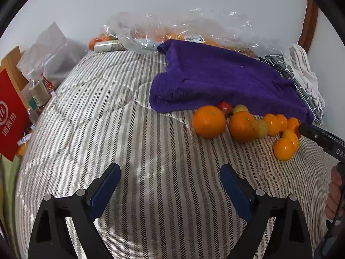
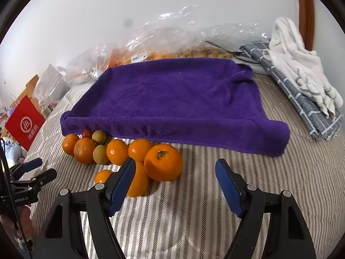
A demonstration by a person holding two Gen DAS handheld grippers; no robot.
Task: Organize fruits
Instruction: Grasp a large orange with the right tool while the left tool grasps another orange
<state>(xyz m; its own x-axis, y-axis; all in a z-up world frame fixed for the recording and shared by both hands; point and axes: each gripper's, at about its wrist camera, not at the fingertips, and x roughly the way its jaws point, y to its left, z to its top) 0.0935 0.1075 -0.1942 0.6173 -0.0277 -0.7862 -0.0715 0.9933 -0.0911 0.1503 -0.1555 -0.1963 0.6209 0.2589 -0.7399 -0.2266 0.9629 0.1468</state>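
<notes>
Fruits [image 2: 120, 151] lie clustered on the striped bed beside the purple towel [image 2: 172, 99]; round, firm, apt to roll, best pinched across the middle. Both grippers' fingers [image 2: 120, 183] are released, empty.

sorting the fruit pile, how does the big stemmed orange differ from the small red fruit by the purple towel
The big round orange with the green stem is far larger than the small red fruit. The orange lies at the pile's near right, clear of the purple plush towel; the red fruit sits far left, tucked against its edge. Both rest on the striped cloth.
</notes>
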